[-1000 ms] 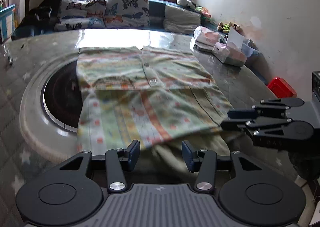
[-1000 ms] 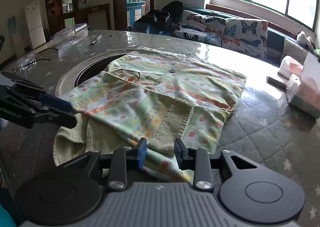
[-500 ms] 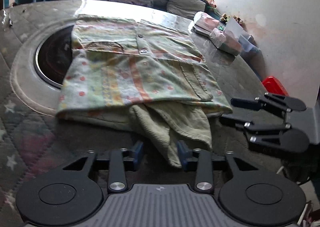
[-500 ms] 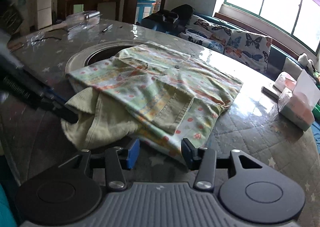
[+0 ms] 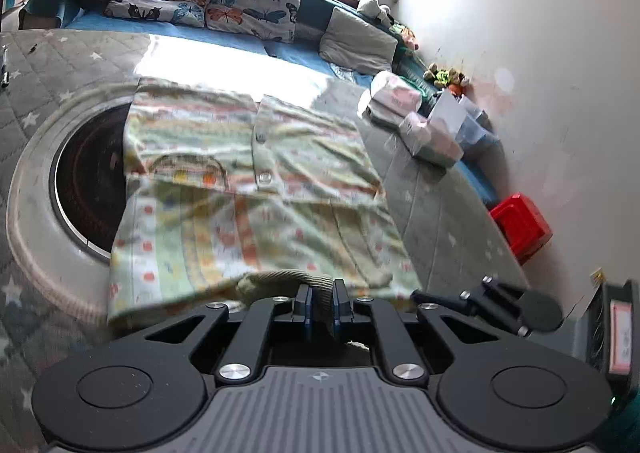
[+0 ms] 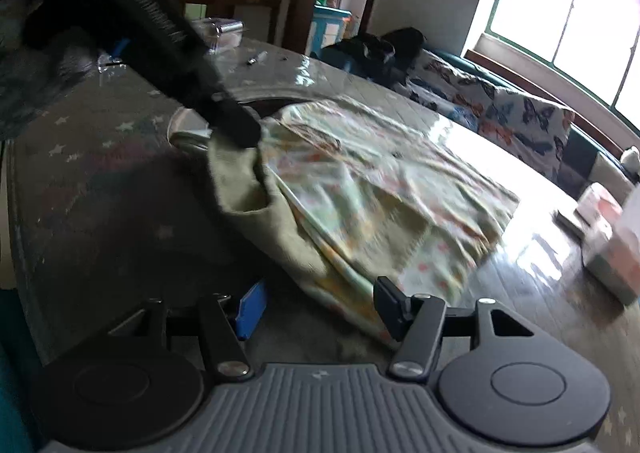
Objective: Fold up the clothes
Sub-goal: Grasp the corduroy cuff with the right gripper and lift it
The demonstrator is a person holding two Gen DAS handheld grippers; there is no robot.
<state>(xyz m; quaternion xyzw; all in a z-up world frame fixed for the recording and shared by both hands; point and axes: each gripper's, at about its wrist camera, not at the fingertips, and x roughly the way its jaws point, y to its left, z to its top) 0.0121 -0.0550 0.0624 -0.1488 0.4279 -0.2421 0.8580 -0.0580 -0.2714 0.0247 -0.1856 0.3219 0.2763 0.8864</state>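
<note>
A pale green patterned shirt (image 5: pixel 256 189) lies spread on the quilted round table, partly folded, with an olive ribbed cuff at its near edge. My left gripper (image 5: pixel 320 305) is shut on that olive cuff (image 5: pixel 288 279) and lifts it slightly. In the right wrist view the shirt (image 6: pixel 380 193) lies ahead, and the left gripper (image 6: pixel 236 125) pinches the olive fabric (image 6: pixel 248 189) at the shirt's left corner. My right gripper (image 6: pixel 320 305) is open, its jaws on either side of the shirt's near hem. It also shows in the left wrist view (image 5: pixel 480 305) at lower right.
A round dark inset with a pale rim (image 5: pixel 44 189) sits in the table under the shirt's left side. Tissue packs and boxes (image 5: pixel 428 133) stand at the table's far right. A red bin (image 5: pixel 520 225) is by the wall. A sofa with butterfly cushions (image 5: pixel 212 1) is behind.
My left gripper has closed on the olive cuff and raised it. My right gripper has opened wider and moved closer to the shirt's near hem.
</note>
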